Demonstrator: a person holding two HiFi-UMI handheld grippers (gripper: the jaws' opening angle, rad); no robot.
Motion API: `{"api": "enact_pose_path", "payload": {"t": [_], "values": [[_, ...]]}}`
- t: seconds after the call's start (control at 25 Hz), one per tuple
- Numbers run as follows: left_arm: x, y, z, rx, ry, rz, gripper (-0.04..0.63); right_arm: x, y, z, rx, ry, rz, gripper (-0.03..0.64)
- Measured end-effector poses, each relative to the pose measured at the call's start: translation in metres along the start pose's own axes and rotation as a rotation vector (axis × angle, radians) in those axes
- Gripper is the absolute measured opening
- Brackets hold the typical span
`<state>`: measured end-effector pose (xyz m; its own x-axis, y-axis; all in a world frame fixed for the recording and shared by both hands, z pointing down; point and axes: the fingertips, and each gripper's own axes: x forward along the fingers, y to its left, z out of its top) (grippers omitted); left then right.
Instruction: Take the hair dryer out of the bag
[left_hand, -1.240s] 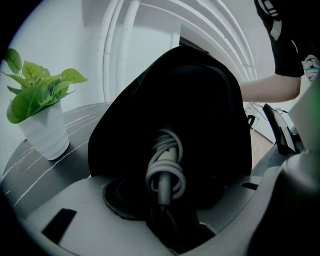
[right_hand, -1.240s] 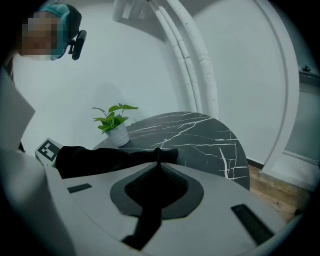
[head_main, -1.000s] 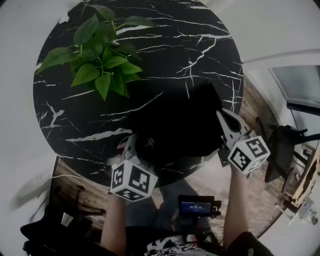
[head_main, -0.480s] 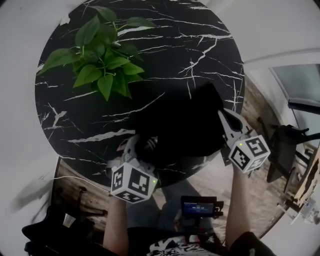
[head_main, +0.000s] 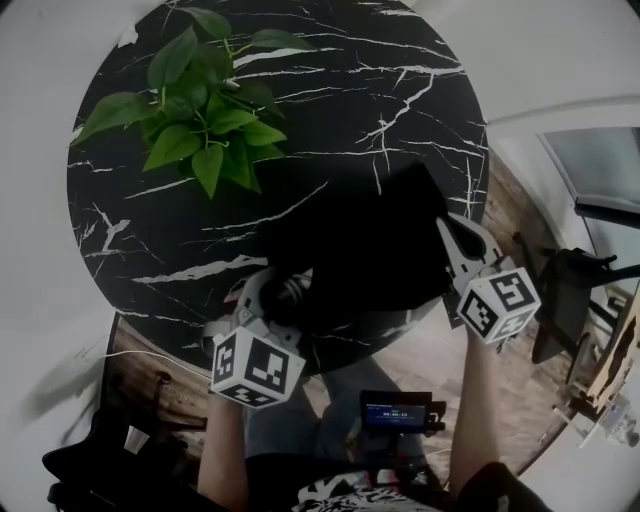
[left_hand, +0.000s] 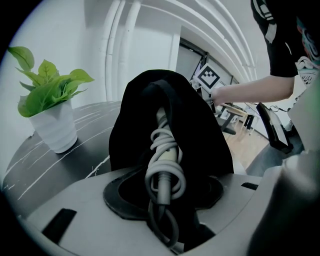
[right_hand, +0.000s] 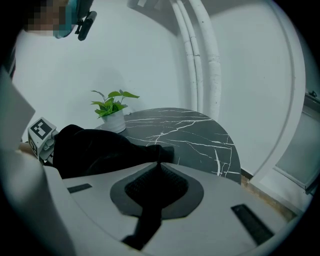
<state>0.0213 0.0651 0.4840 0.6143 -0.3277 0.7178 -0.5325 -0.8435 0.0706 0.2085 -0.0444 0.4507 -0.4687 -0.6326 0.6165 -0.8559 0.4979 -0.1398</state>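
Observation:
A black bag (head_main: 360, 240) lies near the front edge of the round black marble table (head_main: 380, 90). In the left gripper view the hair dryer's pale handle (left_hand: 162, 160), wound with its grey cord, sticks out of the bag's (left_hand: 200, 125) mouth. My left gripper (left_hand: 162, 195) is shut on that handle. In the head view this gripper (head_main: 275, 295) sits at the bag's front left. My right gripper (head_main: 447, 232) is at the bag's right end. It (right_hand: 157, 167) is shut on a fold of the black fabric (right_hand: 95, 150). The dryer's head is hidden inside the bag.
A leafy plant (head_main: 200, 110) in a white pot (left_hand: 50, 120) stands at the table's far left. The table's front edge is just below both grippers, with wooden floor (head_main: 430, 350) beyond it. A dark chair (head_main: 560, 300) stands at the right.
My left gripper has drawn back slightly toward the lower left with the handle, and a little more of the pale handle shows. The right gripper has stayed in place.

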Motion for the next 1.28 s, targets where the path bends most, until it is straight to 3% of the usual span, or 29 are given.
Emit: {"api": "enact_pose_path", "payload": {"t": [1.28], "values": [[-0.025,0.011,-0.013,0.027,0.025,0.025,0.201,-0.006,-0.015,-0.001,-0.008,0.005,-0.058,0.025]]}}
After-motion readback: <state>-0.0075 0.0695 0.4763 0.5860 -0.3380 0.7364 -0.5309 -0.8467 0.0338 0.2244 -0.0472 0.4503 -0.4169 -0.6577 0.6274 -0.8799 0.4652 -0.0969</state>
